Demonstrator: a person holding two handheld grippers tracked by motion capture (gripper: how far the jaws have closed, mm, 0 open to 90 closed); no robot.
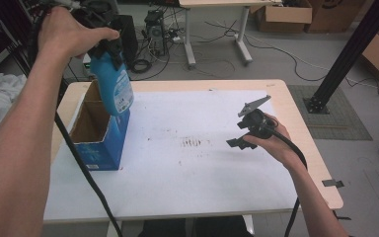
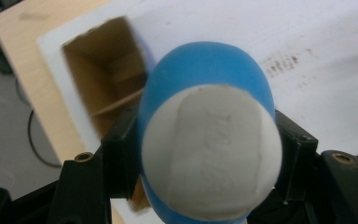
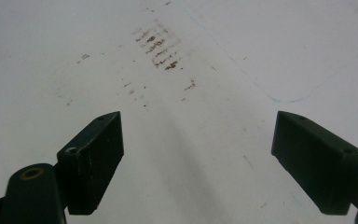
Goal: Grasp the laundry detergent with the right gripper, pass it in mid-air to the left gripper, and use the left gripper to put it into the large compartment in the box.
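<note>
High view: the left hand [image 1: 74, 29] is raised above the open blue carton [image 1: 98, 131], its left gripper [image 1: 109, 49] clamped on a blue bottle [image 1: 114, 89] hanging over the carton's opening (white end toward the camera). Right of the carton, the right gripper [image 1: 244, 133] hovers above the white table [image 1: 187, 177], jaws wide apart, empty.

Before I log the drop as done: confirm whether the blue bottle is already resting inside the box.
No. In the high view the blue bottle hangs in the left gripper above the open box.
</note>
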